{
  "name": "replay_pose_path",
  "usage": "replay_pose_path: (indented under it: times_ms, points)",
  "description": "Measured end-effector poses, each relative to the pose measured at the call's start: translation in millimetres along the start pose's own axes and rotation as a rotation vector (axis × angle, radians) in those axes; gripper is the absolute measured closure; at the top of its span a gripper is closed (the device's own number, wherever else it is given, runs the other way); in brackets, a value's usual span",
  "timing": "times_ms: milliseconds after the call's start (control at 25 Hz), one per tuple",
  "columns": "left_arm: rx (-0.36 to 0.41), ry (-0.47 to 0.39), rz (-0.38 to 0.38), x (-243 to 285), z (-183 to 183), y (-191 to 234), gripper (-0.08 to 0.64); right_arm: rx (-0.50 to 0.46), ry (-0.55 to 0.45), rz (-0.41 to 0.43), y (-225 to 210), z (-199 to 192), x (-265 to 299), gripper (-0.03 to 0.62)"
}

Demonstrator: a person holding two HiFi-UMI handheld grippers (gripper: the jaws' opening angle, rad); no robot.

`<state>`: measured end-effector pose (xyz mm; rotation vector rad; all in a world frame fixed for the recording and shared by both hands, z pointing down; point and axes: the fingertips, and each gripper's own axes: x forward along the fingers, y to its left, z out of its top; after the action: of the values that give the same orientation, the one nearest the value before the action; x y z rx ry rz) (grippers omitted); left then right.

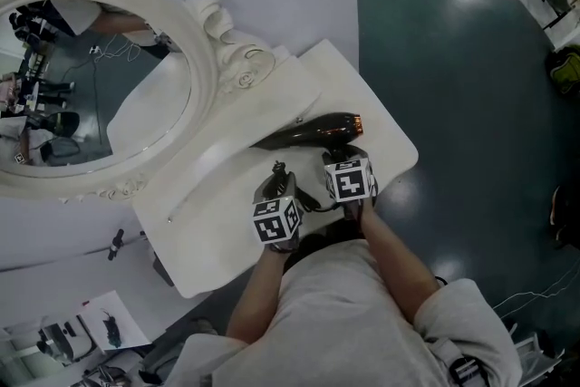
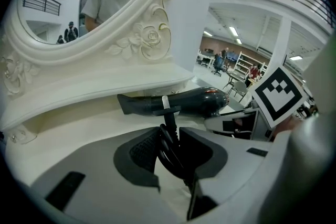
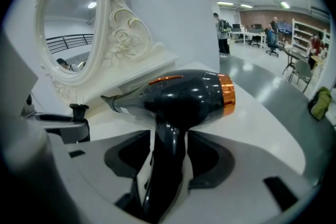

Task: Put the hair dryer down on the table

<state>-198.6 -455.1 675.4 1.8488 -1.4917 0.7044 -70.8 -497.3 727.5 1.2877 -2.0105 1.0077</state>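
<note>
Now hair dryer (image 1: 313, 132) on table (image 1: 227, 231); right fingers (image 3: 216, 161) slack astride handle (image 3: 168, 157); left fingers (image 2: 139, 152) pinching coiled cord (image 2: 169, 145).

The person is reaching both forearms forward and down toward the hair dryer (image 1: 317, 130), the left forearm (image 1: 256, 290) and the right forearm (image 1: 396, 260) running side by side from elbows bent close to the torso. The left gripper (image 1: 275, 179) is tilting steeply down just short of the hair dryer's nozzle half, and its jaws are pinching the coiled cord (image 2: 169, 147) between the pads. The right gripper (image 1: 342, 151) is pointing down at the hair dryer's rear half. Its jaws are standing slightly apart around the handle (image 3: 168, 149), with a thin gap showing at one pad.
</note>
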Motion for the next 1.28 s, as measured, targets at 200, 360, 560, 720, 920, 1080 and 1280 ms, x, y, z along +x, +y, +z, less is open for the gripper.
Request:
replay_pose_path:
  times_ms: [200,360,560,720,920,1080,1280]
  points:
    - [-0.033,-0.002,0.007,1.4,-3.5,7.1,0.443,-0.025,-0.019,0.000,-1.4,-3.9,-10.1,0.365]
    - [-0.043,-0.007,0.021,2.4,-7.9,14.8,0.443,-0.039,-0.064,-0.009,-2.4,-6.7,-18.8,0.365]
    - [-0.044,-0.014,0.041,6.9,-13.1,24.9,0.439,-0.082,-0.118,0.004,3.6,-5.8,-34.4,0.367]
    - [-0.066,-0.006,0.047,10.1,-16.6,29.4,0.437,-0.125,-0.188,0.016,8.4,5.0,-51.3,0.370]
    - [-0.085,0.005,0.041,13.7,-18.9,30.3,0.436,-0.158,-0.253,0.115,31.6,13.0,-60.6,0.512]
    - [-0.085,0.011,0.039,14.7,-19.9,30.7,0.434,-0.201,-0.261,0.188,53.8,15.3,-60.0,0.566]
    - [-0.076,0.016,0.038,17.9,-20.0,35.0,0.433,-0.232,-0.273,0.219,67.8,27.4,-58.1,0.569]
